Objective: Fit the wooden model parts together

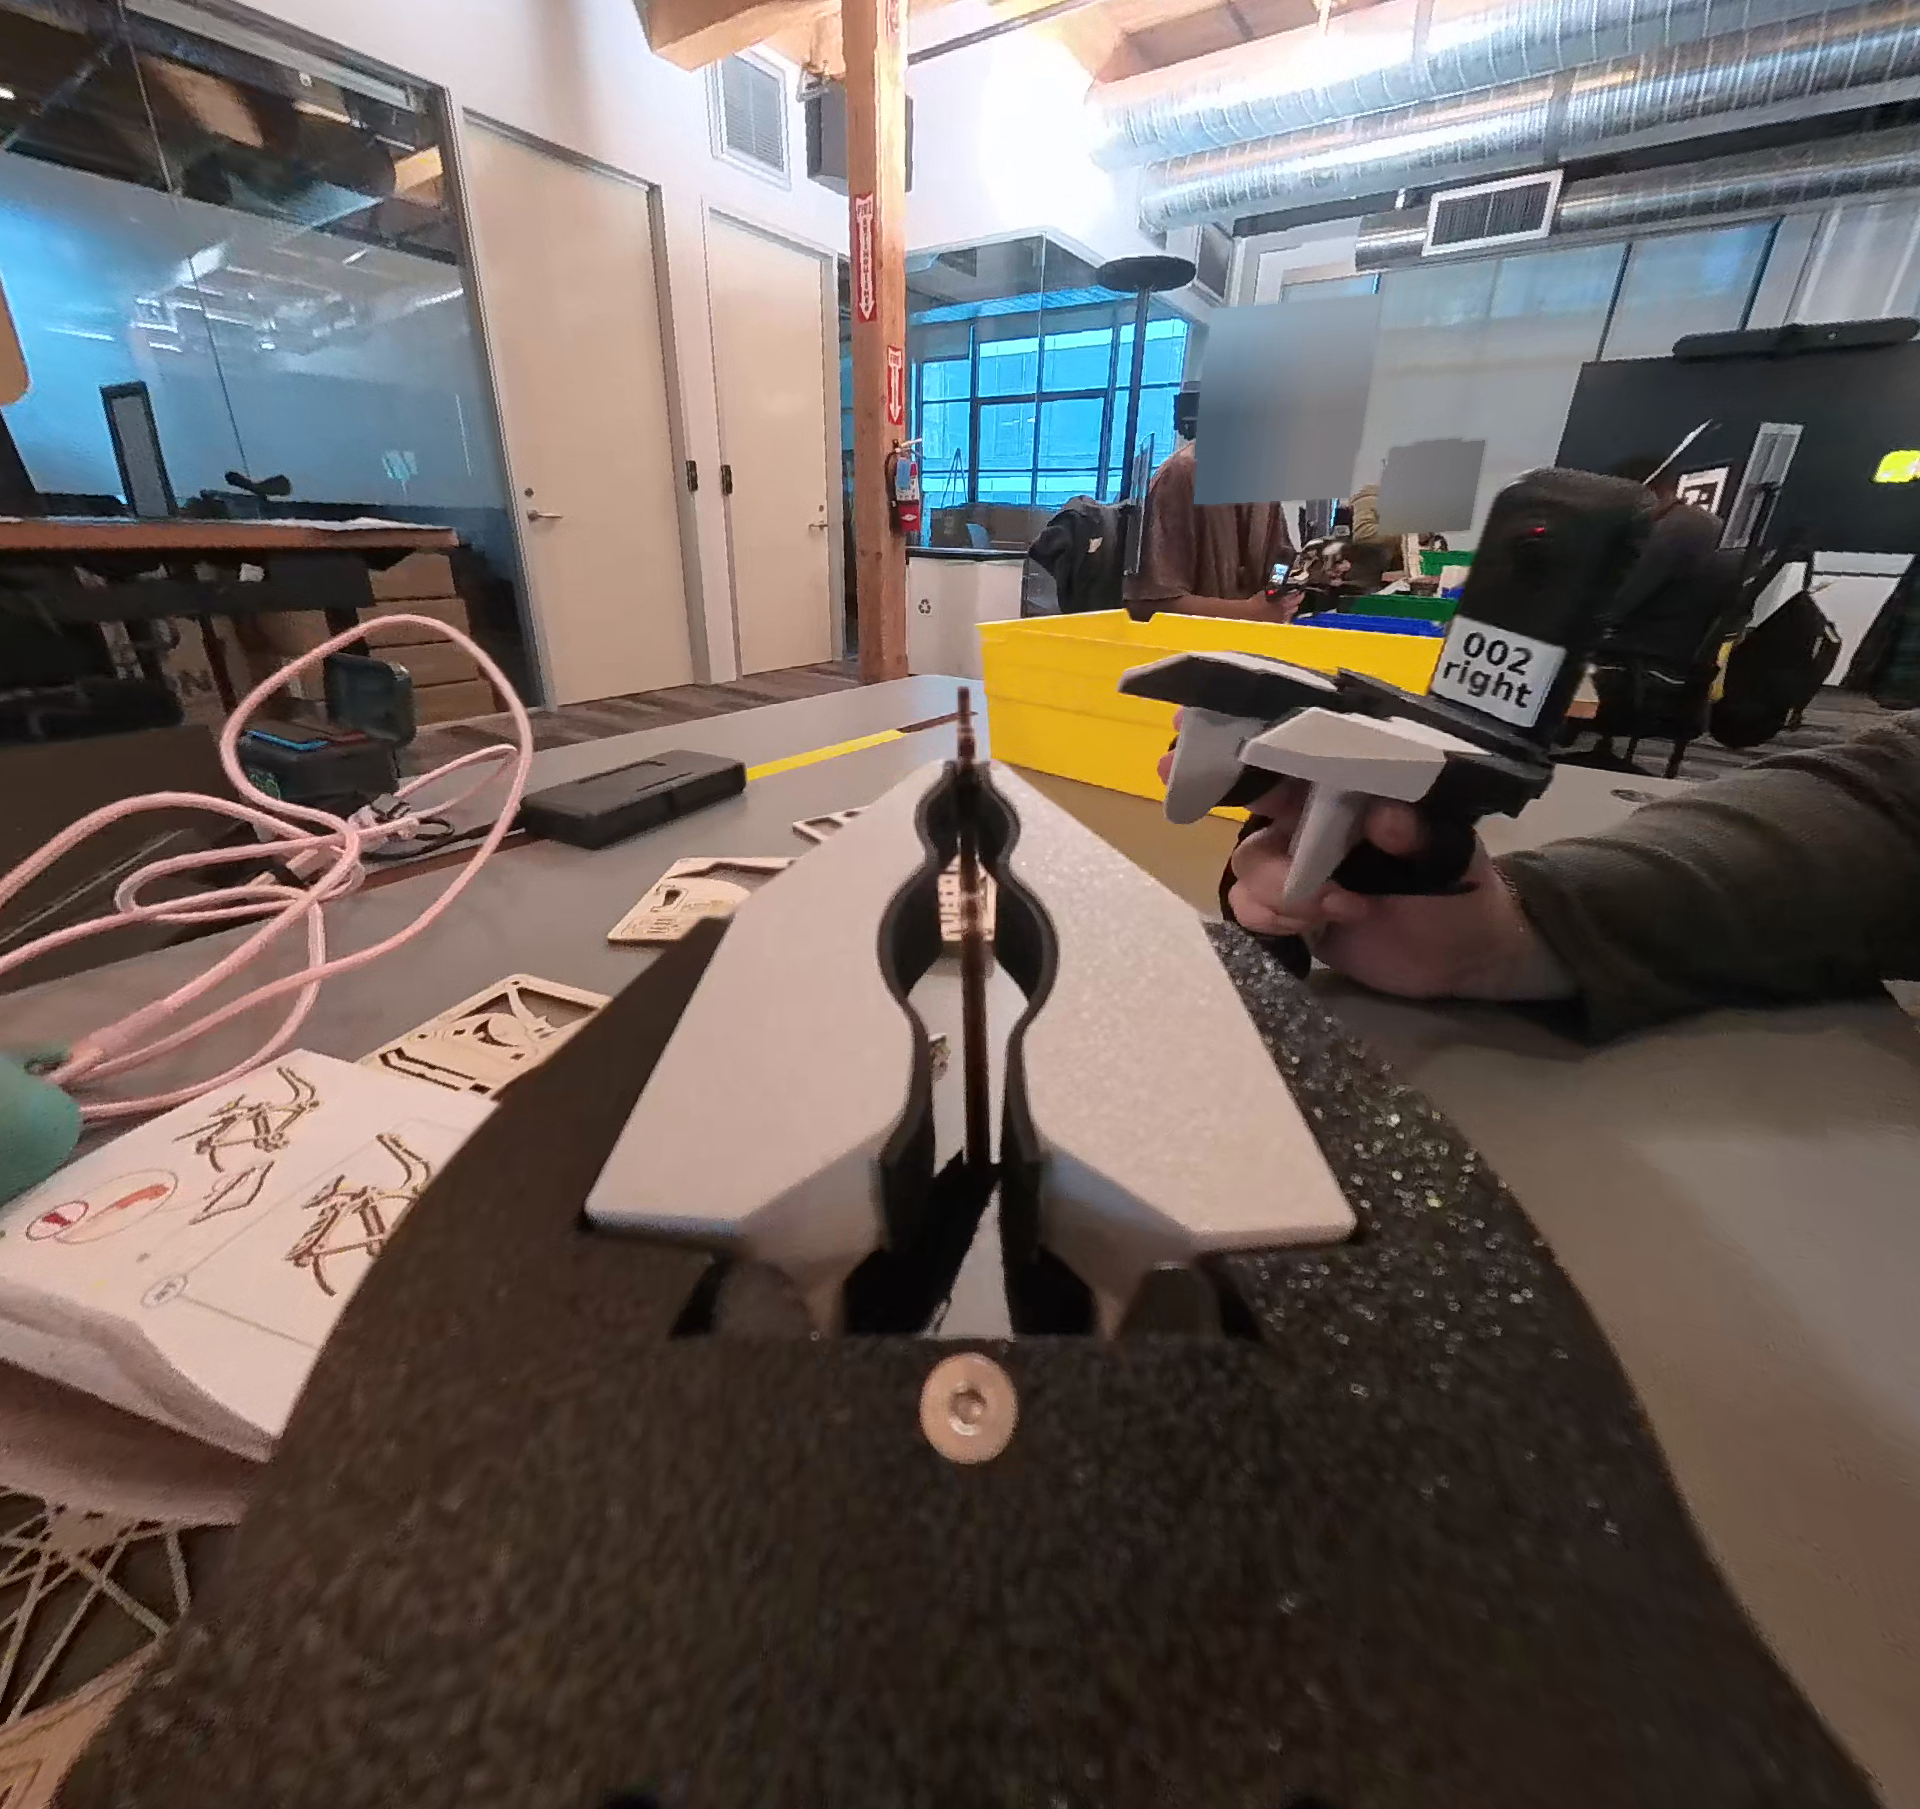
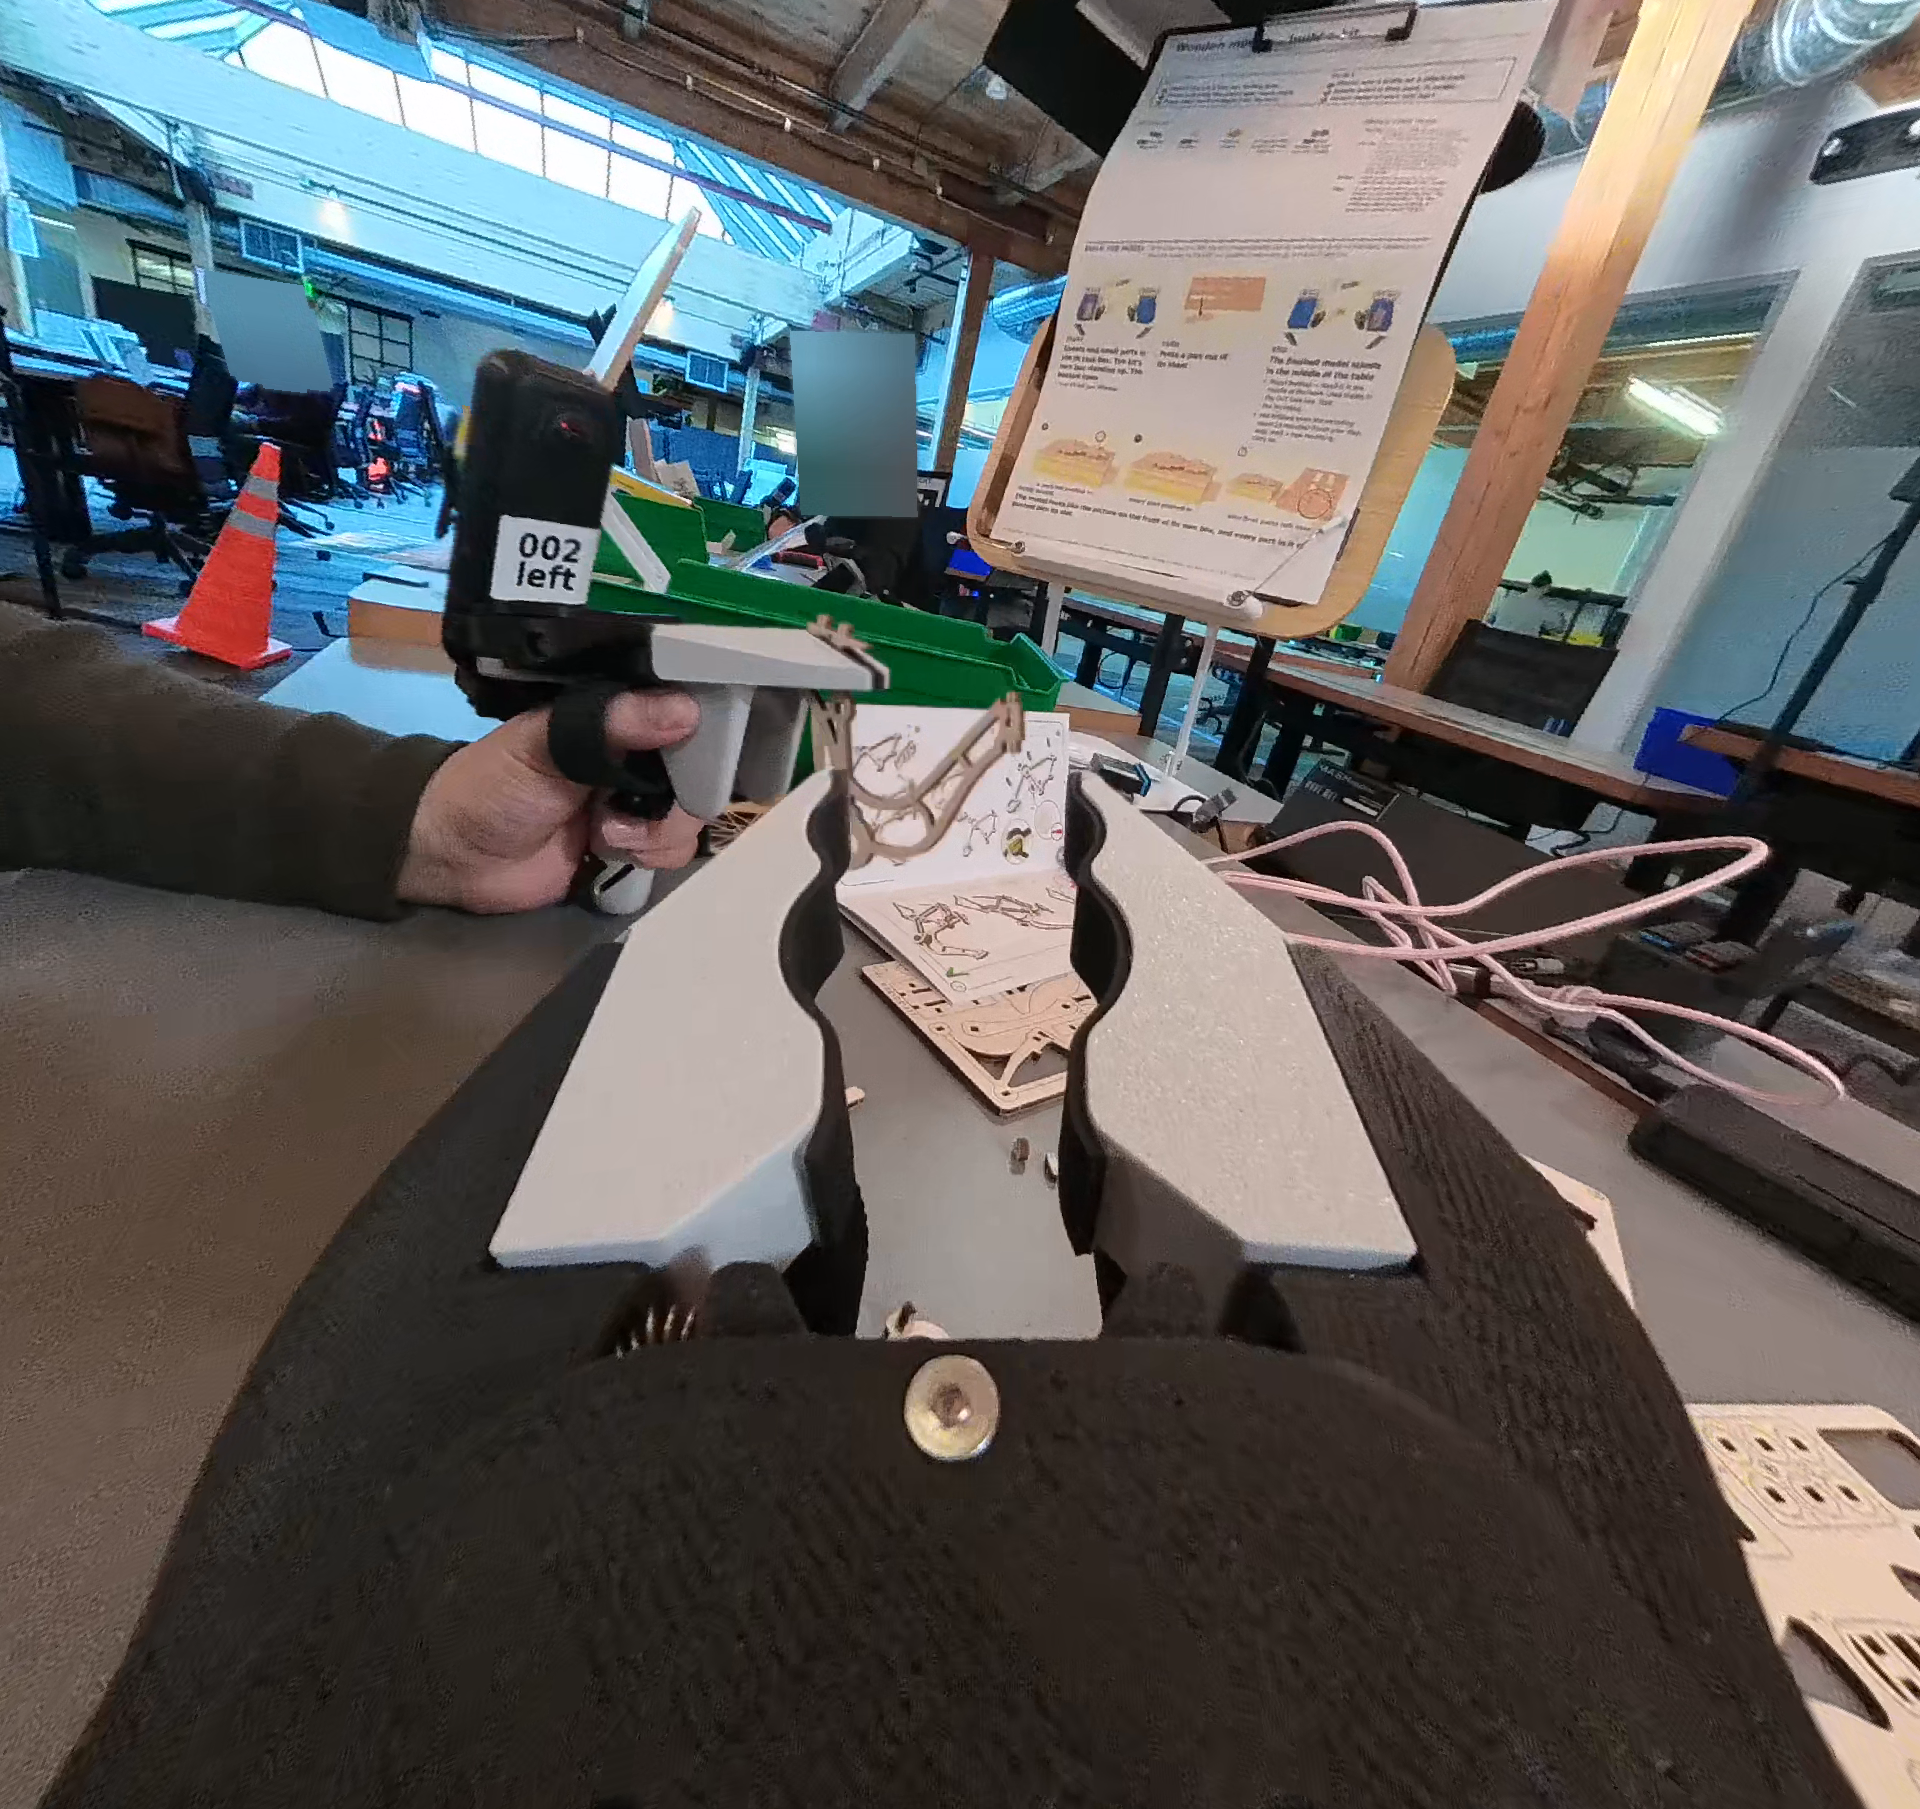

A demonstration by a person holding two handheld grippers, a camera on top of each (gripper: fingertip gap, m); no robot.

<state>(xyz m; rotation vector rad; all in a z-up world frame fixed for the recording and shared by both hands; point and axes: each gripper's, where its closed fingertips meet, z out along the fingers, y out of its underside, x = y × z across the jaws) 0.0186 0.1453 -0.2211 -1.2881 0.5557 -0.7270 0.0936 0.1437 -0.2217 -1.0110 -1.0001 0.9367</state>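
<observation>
My left gripper (image 1: pixel 964 783) is shut on a thin wooden frame part (image 1: pixel 972 928), seen edge-on between its fingers. In the right wrist view the left gripper (image 2: pixel 862 673) is held in the air at the left, and the curved frame part (image 2: pixel 914 803) hangs down from its tips. My right gripper (image 2: pixel 951 803) is open and empty, its fingers pointing toward the hanging part from close by. It also shows in the left wrist view (image 1: pixel 1184 720), at the right, with a hand resting on the table. Laser-cut wooden sheets (image 2: pixel 997 1032) (image 1: pixel 499 1032) lie on the grey table.
An instruction booklet (image 1: pixel 208 1209) lies at the left. A pink cable (image 1: pixel 312 824) and a black box (image 1: pixel 634 793) lie beyond it. A yellow bin (image 1: pixel 1060 699) stands at the back. A clipboard stand (image 2: pixel 1247 305), a green bin (image 2: pixel 831 616) and small loose pieces (image 2: pixel 1034 1157) also show. Tip to tip, the grippers are about 8 cm apart.
</observation>
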